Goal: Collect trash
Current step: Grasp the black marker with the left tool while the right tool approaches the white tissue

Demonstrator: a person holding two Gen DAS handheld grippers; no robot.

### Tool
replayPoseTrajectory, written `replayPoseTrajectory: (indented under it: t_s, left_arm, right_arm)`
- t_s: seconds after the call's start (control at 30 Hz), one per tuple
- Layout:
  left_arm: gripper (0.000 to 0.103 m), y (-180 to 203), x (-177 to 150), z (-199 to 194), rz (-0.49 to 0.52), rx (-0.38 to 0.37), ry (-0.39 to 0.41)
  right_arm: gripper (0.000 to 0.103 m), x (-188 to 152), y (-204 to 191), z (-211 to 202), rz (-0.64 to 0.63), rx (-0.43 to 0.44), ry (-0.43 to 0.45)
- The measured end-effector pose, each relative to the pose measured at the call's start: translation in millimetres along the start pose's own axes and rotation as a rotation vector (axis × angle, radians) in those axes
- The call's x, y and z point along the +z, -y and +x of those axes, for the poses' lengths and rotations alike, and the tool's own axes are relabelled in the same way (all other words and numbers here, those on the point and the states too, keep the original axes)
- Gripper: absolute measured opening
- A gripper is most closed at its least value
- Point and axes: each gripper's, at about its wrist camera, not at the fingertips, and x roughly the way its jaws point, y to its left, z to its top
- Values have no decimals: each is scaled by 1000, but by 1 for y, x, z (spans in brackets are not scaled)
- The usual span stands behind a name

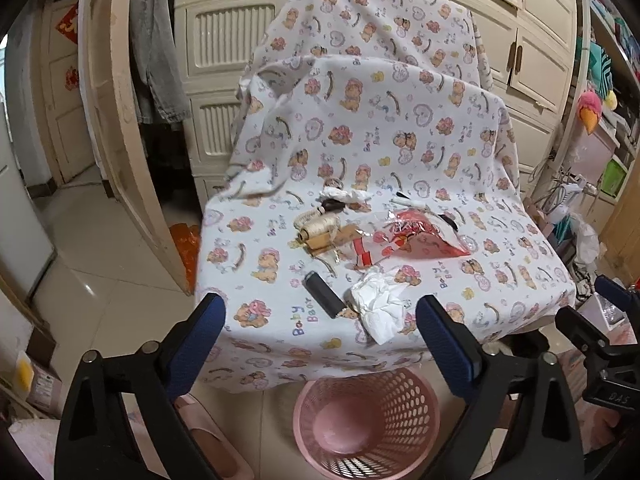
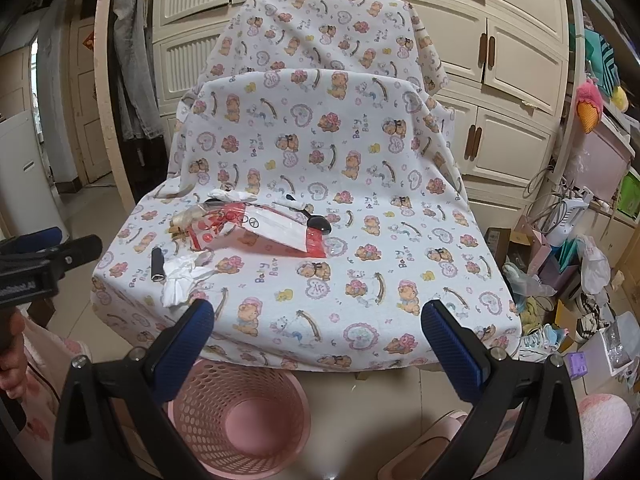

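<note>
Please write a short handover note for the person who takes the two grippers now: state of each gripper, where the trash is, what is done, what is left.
Left gripper: jaws open, holding nothing, aimed at the near edge of the covered seat.
Right gripper: jaws open, empty.
Pink basket stands on the floor before the seat and looks empty.
On the bear-print cloth: crumpled tissue, black lighter, red plastic wrapper, thread spool, second tissue.
Done: nothing binned yet.
Left: everything; the crumpled tissue lies nearest.
</note>
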Motion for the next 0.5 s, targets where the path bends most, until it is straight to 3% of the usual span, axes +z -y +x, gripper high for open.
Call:
replayPoseTrajectory:
  t_s: [0.27, 0.5]
  left_arm:
    - [91, -6, -5, 16, -19, 1, -49]
    - [72, 3, -7, 53, -4, -40, -130]
  right_arm:
    - [103, -3, 1, 3, 8, 11, -12]
    - [103, -1, 2, 6, 14, 11, -17]
